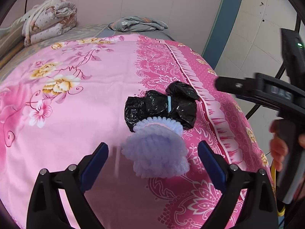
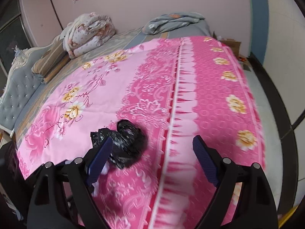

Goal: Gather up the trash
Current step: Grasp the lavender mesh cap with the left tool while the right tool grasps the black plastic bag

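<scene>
A crumpled black plastic bag (image 1: 162,106) lies on the pink floral bedspread (image 1: 76,114). A pale lilac foam fruit net (image 1: 156,152) lies against its near side. My left gripper (image 1: 153,159) is open, its blue pads on either side of the foam net, not touching it. In the right wrist view the black bag (image 2: 125,143) sits just beyond my left fingertip, with a bit of the foam net (image 2: 104,169) showing behind that finger. My right gripper (image 2: 152,160) is open and empty above the bedspread (image 2: 209,99). It also shows in the left wrist view (image 1: 266,93), held by a hand.
A folded floral quilt (image 1: 49,21) and a grey pillow (image 1: 137,23) lie at the far end of the bed. A tufted grey headboard (image 2: 17,87) stands at the left. The bed's right edge drops to a tiled floor (image 2: 270,103). A cardboard box (image 2: 230,43) sits past the bed's far corner.
</scene>
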`<state>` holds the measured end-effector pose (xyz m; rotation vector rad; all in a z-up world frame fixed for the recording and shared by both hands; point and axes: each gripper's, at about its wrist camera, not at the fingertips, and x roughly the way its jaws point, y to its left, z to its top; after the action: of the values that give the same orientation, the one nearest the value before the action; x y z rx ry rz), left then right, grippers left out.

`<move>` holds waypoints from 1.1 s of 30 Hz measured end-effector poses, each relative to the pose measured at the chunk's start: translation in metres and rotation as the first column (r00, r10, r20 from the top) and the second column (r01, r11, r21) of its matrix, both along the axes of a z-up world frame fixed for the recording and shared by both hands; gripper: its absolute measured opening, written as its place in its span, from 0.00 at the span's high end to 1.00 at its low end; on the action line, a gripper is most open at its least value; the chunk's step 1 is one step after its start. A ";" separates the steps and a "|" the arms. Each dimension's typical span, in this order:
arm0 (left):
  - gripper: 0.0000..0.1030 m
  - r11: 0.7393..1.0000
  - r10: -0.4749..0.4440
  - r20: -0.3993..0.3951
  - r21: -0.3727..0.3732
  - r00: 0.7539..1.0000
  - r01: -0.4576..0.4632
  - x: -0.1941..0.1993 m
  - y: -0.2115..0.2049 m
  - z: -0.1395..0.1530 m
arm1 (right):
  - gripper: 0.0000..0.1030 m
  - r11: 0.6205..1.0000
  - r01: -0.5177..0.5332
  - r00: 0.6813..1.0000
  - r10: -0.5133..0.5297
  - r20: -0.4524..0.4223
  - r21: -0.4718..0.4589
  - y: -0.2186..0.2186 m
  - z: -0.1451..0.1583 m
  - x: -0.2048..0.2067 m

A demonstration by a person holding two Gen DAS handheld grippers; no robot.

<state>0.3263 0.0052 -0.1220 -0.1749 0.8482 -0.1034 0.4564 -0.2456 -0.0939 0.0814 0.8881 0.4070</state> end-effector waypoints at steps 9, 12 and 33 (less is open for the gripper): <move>0.28 0.996 -0.013 -0.024 -0.089 1.000 0.011 0.010 0.006 -0.016 | 0.30 0.998 -0.061 0.998 0.060 -0.033 -0.035 0.039 -0.032 0.035; 0.39 0.995 -0.026 -0.026 -0.101 0.999 0.024 0.010 0.006 -0.019 | 0.35 0.997 -0.069 0.996 0.067 -0.056 -0.045 0.046 -0.041 0.042; 0.74 0.995 -0.036 0.009 -0.096 0.999 0.037 0.000 0.006 -0.006 | 0.88 0.999 -0.025 0.998 0.023 -0.054 -0.043 0.038 -0.032 0.028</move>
<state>0.3263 0.0112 -0.1276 -0.2499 0.8402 -0.1791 0.4844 -0.2076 -0.1255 0.0416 0.9514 0.4089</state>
